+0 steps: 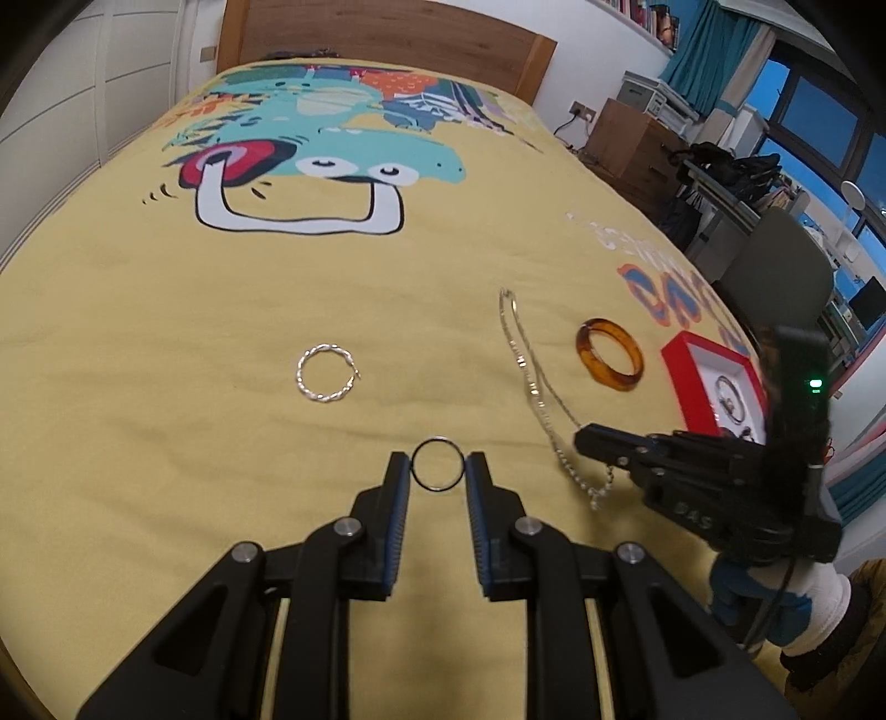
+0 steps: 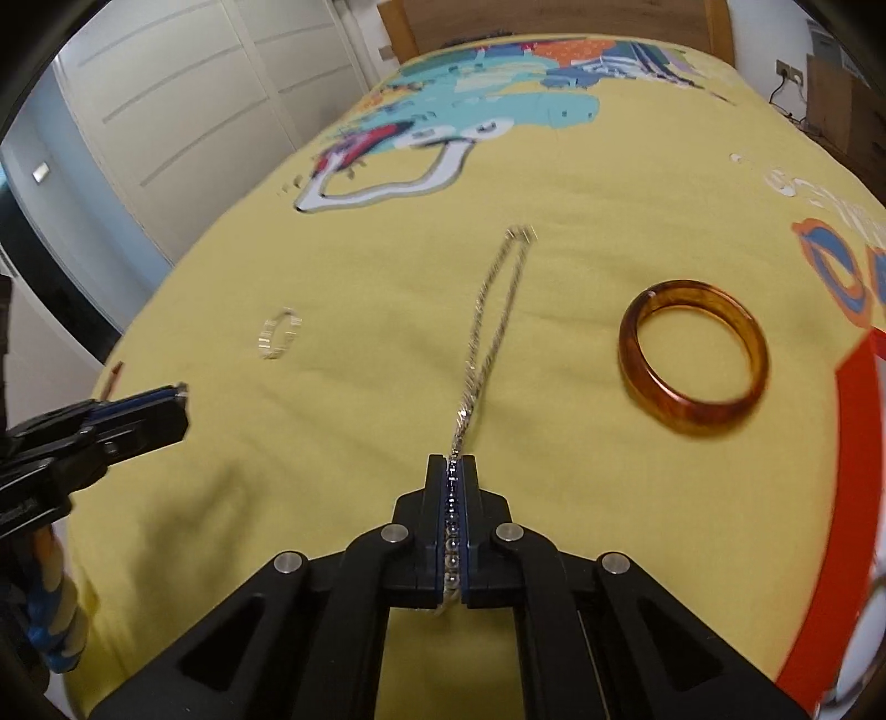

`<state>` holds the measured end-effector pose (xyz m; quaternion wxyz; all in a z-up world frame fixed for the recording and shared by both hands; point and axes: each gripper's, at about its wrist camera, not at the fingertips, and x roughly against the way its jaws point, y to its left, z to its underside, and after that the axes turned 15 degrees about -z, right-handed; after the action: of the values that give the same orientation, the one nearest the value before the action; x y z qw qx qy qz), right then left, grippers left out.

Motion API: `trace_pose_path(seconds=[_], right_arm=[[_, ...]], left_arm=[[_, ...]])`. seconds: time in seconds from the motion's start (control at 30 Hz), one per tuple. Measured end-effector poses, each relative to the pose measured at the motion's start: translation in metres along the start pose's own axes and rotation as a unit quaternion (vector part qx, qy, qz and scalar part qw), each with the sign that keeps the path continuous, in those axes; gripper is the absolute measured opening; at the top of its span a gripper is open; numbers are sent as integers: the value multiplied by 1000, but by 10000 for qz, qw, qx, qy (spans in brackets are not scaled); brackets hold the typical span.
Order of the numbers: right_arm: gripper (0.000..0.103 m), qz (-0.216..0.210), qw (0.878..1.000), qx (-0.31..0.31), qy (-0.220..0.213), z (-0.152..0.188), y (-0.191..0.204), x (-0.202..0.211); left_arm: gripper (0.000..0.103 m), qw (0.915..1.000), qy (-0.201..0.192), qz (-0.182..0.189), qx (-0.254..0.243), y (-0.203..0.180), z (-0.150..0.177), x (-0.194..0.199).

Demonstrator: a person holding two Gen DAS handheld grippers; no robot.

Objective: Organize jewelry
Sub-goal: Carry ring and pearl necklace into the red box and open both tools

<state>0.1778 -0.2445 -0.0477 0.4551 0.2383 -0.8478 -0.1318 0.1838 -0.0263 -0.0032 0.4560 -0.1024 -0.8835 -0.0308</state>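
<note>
My left gripper [image 1: 438, 462] is shut on a thin dark ring [image 1: 438, 439], gripped at its two sides just above the yellow bedcover [image 1: 166, 387]. My right gripper [image 2: 453, 462] is shut on one end of a silver chain [image 2: 487, 332], whose beads run between the pads. The rest of the chain [image 1: 531, 376] lies stretched away across the cover. In the left wrist view the right gripper [image 1: 581, 440] comes in from the right at the chain's near end. The left gripper [image 2: 180, 396] shows at the left edge of the right wrist view.
An amber bangle [image 1: 612, 382] [image 2: 692, 415] lies right of the chain. A twisted silver hoop [image 1: 299, 372] [image 2: 266, 343] lies to its left. A red jewelry box [image 1: 673, 365] [image 2: 814, 554] with pieces inside sits at the bed's right edge. A wooden headboard [image 1: 387, 33] stands at the far end.
</note>
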Motion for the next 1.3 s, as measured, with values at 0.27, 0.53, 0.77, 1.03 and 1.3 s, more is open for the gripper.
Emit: trace_pose_path(seconds=[0.27, 0.53, 0.77, 1.03, 1.3], right_arm=[[3, -16, 9960, 225, -865, -4, 46, 90], [3, 245, 9862, 619, -1519, -6, 77, 186], [3, 569, 9762, 706, -1968, 7, 69, 259], [3, 930, 9695, 548, -2201, -5, 15, 298], [3, 1044, 9728, 244, -2054, -25, -60, 281]], left_arm=[[19, 9996, -265, 36, -34, -11, 11, 52], [19, 9975, -607, 282, -232, -47, 13, 102], [19, 9935, -755, 616, -583, -103, 4, 126], [19, 9868, -644, 992, -1108, -198, -13, 104], [19, 9816, -260, 1163, -1491, -281, -22, 43]])
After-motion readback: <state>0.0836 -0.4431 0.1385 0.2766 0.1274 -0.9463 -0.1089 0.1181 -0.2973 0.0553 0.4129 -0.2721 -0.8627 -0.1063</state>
